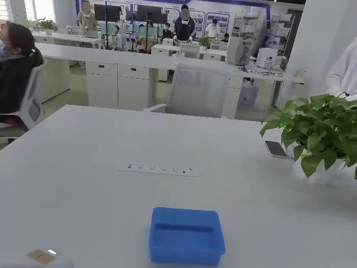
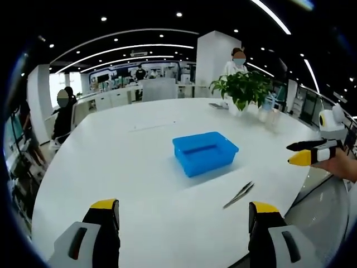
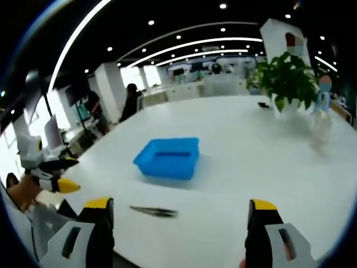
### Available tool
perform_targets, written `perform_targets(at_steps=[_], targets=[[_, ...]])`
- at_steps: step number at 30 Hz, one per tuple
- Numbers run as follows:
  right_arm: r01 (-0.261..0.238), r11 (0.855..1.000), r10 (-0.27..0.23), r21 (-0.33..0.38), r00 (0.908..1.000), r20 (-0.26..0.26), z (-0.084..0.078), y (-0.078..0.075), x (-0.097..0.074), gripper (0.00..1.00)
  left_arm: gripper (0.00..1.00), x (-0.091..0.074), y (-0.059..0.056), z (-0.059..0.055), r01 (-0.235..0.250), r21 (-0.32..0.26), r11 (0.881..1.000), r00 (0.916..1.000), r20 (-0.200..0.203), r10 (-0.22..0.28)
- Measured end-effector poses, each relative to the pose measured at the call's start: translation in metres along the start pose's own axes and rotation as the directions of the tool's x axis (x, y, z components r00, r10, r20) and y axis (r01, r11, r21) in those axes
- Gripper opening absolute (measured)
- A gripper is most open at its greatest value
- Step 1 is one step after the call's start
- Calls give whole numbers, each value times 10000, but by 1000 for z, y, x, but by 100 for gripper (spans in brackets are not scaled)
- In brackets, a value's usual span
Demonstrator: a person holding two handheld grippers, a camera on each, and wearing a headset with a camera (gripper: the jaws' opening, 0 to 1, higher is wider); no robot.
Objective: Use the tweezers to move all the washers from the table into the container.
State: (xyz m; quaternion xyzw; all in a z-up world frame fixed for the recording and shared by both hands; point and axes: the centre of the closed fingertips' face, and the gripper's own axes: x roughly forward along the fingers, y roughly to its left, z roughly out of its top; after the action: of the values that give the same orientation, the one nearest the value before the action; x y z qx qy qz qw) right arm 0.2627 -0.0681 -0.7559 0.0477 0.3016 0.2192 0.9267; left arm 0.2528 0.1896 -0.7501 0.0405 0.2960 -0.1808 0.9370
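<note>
Both hands are up and nothing is held yet. The left gripper has its jaws spread wide with only tabletop between them, and the right gripper is just as wide and just as empty. What I'm after first is the tweezers, flat on the table on the near side of the container, close to the near edge and between my two grippers. From the right they're just ahead and a touch left of centre, with the long axis running across me, left to right. From the left they sit ahead and off to the right, by that side's right jaw, and slanted. I'd judge the right gripper a shade nearer, and it will need a roll to close across the thin shaft. The path is open: the plant and phone are far right, the socket strip is beyond the container. The washers are too small for me to pick out on the white top.
</note>
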Motion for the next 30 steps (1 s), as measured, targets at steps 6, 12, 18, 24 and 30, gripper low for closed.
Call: perform_targets(at_steps=[6,12,18,24,30], targets=[[-57,10000,57,40,10000,-33,-2,-1,-1,99,99,-1,0,2,-53,-13,10000,10000,34,53],[-170,9998,171,-112,9998,62,3,4,0,99,96,-2,-7,0,175,-51,9998,9998,9,-175],[-165,9997,170,-191,9996,219,8,3,0,98,95,-4,-7,-3,61,48,10000,9999,-100,-61],[-112,9995,117,-280,9998,179,6,0,-3,98,98,-7,-6,-3,7,173,9999,9999,-155,-5],[-61,10000,65,-74,9989,462,8,-5,-7,97,96,-9,-9,-4,-79,285,9996,9996,-263,86]])
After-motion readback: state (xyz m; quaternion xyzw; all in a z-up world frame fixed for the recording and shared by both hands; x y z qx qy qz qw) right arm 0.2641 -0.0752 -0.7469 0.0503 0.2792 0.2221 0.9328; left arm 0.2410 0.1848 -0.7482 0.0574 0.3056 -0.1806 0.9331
